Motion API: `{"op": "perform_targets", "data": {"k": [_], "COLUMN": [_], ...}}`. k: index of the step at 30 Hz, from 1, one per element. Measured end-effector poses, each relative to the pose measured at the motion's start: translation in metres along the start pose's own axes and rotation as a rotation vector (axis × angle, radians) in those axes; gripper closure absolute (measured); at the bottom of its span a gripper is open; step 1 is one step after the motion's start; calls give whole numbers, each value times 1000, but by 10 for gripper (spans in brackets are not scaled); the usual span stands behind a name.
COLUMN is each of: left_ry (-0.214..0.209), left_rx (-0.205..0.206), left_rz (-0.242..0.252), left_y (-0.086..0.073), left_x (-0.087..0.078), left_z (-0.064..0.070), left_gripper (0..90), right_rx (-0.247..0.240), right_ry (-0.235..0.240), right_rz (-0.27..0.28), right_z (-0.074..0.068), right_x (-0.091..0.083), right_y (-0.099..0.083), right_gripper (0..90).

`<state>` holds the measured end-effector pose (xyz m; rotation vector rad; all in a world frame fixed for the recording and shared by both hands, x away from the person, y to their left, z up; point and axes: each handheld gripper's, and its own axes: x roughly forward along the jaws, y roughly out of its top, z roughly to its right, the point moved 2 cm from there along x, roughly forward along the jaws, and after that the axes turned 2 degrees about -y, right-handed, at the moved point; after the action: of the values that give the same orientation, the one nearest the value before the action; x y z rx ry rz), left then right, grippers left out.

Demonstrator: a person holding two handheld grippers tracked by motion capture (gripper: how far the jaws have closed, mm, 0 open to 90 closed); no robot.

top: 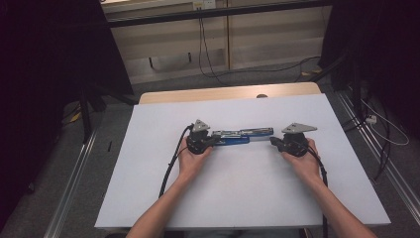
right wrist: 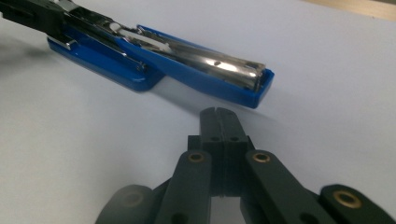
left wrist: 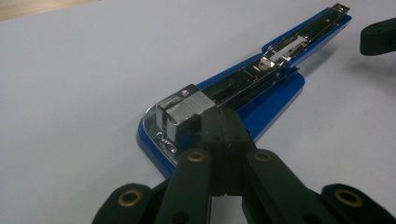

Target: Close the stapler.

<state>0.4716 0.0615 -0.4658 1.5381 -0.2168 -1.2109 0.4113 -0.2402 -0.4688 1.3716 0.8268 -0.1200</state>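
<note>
Two bare forearms come in from six o'clock of the high view, each hand wrapped around a black two-jaw gripper on the white rectangular tabletop (top: 163,198). Between them, just above the table's centre, lies a blue opened stapler with a shiny metal magazine (top: 237,136), folded out flat in a long line running from nine o'clock to three o'clock.

At the nine o'clock end is the left gripper (top: 212,141), with a grey three-cornered plate on top and a black cable trailing back toward seven o'clock. In the left gripper view its jaws are pressed together with no gap, and their tips (left wrist: 223,122) sit right against the stapler's near end (left wrist: 187,116), beside a block of silver staples; whether they actually pinch anything there I cannot tell. From that end the stapler stretches away toward one o'clock.

At the three o'clock end is the right gripper (top: 274,141). In the right gripper view its jaws are likewise closed on each other, holding nothing, with the tips (right wrist: 218,114) near but apart from the stapler's blue end (right wrist: 243,91), which lies at twelve o'clock of them.
</note>
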Motion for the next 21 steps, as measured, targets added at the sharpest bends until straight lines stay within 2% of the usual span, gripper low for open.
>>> {"op": "perform_targets", "data": {"k": [6, 11, 18, 21], "left_ry": [1, 3, 1, 1], "left_rx": [8, 12, 29, 19], "left_rz": [-1, 0, 1, -3], "left_y": [0, 0, 0, 0], "left_x": [0, 0, 0, -1], "left_z": [0, 0, 0, -1], "left_gripper": [900, 900, 900, 900], "right_rx": [-7, -6, -17, -15], "right_ry": [-21, -30, -33, -26], "right_rz": [-42, -79, -102, -112], "right_z": [2, 2, 1, 1], "right_x": [1, 9, 15, 17], "right_y": [7, 7, 9, 10], "right_gripper": [900, 900, 900, 900]}}
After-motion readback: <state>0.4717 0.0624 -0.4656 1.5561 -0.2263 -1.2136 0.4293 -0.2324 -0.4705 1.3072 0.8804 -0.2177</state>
